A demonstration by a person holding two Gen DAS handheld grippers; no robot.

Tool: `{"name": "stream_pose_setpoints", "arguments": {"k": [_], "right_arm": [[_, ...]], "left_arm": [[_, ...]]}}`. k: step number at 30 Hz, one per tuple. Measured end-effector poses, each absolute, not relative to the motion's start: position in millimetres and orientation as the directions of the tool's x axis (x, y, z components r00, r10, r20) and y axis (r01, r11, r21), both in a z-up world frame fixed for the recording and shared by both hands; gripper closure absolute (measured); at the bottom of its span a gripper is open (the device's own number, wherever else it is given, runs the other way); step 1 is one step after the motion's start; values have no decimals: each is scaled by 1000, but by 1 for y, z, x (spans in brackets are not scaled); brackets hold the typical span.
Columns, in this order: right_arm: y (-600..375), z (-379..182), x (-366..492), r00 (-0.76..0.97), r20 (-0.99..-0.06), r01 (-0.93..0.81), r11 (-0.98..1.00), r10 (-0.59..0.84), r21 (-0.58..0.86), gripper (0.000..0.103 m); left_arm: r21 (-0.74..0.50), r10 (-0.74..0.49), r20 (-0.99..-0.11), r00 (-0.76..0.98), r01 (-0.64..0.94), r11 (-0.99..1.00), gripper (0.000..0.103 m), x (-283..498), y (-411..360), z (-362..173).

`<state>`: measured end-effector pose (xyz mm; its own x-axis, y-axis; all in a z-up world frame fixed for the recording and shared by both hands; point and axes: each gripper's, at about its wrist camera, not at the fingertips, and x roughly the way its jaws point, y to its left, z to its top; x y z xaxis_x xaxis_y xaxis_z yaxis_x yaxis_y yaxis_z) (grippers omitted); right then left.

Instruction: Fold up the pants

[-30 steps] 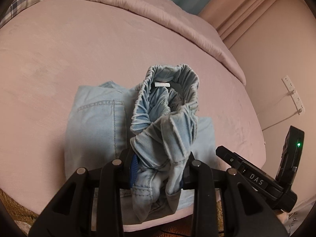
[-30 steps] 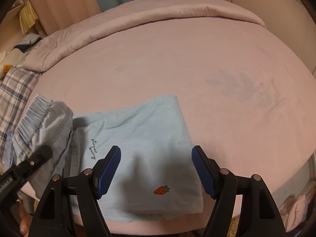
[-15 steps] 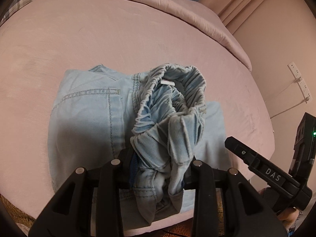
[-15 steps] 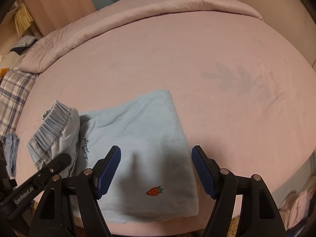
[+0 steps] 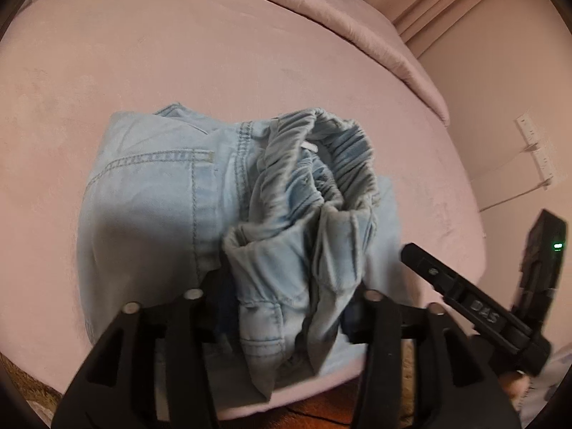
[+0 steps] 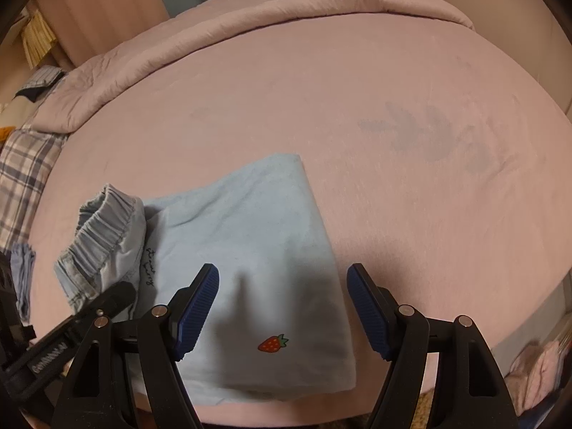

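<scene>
The light blue denim pants (image 5: pixel 153 200) lie folded on the pink bed near its front edge. My left gripper (image 5: pixel 289 296) is shut on the bunched elastic waistband (image 5: pixel 314 178) and holds it up over the folded part. In the right wrist view the pants (image 6: pixel 257 236) show a small strawberry print (image 6: pixel 272 343), with the waistband (image 6: pixel 103 228) raised at the left. My right gripper (image 6: pixel 282 307) is open and empty just above the folded pants.
A pink quilt (image 6: pixel 250 10) is rolled along the far side of the bed. A plaid pillow (image 6: pixel 21 164) lies at the left. The bed's front edge (image 5: pixel 321 389) is just below the pants. A wall with sockets (image 5: pixel 536 150) is at the right.
My left gripper has carried the waistband forward and lower over the folded pants. The right gripper has stayed open over the pants and shifted slightly.
</scene>
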<state>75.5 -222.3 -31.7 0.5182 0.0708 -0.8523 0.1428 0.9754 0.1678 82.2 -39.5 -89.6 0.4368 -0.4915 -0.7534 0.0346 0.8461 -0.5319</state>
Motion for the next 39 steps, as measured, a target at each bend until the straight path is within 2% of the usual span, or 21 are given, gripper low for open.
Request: {"name": "stream_pose_setpoints", "arguments": {"k": [1,4,9,13,15,18,19,29,39], "right_arm": [[-223,-30,76,522,-850,143,975,70,168,29],[-223,-29,73,532,-843,142,974,76,177,29],[-219,-30,72,537,-838,131,972,95,195,29],[-214,-27,71,550,-827,101,973,118,205,29],[-207,-24,73,555,-821,79,974,133,211,28],[-197,-22,74,563,-810,38,974,165,225,13],[-192,-21,74,565,-806,21,973,177,228,12],[-140,-33,85,488,-820,-137,954,300,268,11],[-119,-58,101,438,-864,-131,969,247,211,11]], "left_arm": [[-548,-508,-745,431,37,836,40,81,-37,-87],[-557,-512,-731,450,39,830,32,74,-31,-75],[-574,-515,-682,519,57,817,22,59,-15,-49],[-548,-460,-670,582,30,836,15,50,6,-34],[-522,-414,-678,607,-1,853,14,49,16,-32],[-500,-359,-695,623,-60,864,14,46,34,-36],[-500,-347,-699,625,-82,862,14,45,43,-38],[-472,-248,-744,620,-226,852,14,32,91,-59],[-469,-242,-770,590,-266,842,14,24,103,-71]]}}
